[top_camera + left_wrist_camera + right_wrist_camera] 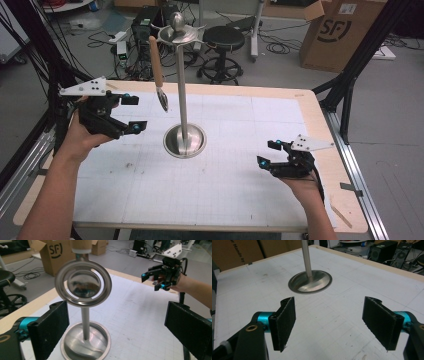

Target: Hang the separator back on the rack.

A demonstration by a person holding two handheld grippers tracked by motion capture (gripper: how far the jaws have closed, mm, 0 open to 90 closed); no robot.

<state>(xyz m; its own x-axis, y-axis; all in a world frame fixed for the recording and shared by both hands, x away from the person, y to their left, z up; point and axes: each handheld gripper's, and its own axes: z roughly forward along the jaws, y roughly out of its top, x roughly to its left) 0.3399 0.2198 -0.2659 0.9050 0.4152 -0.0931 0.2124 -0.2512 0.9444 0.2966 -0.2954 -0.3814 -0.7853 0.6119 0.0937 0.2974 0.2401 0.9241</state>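
1. Stand (184, 125) sits mid-table on the white grid mat (240, 165): round steel base, thin upright pole, ringed dish on top. A wooden-handled utensil (158, 70) hangs from the dish rim on the side toward my left hand, metal tip down, clear of the mat.
2. From my left gripper (129, 114) the stand is at about 3 o'clock, near; in the left gripper view the pole and base show between the jaws, farther off, not touching.
3. From my right gripper (267, 152) the stand is at about 10 o'clock, well apart.
4. Top dish (83, 283): polished centre inside a slotted ring; can't tell if anything lies in it.
5. Left gripper: jaws wide, holding nothing, raised off the mat.
6. Right gripper: jaws wide, holding nothing, low over the mat.
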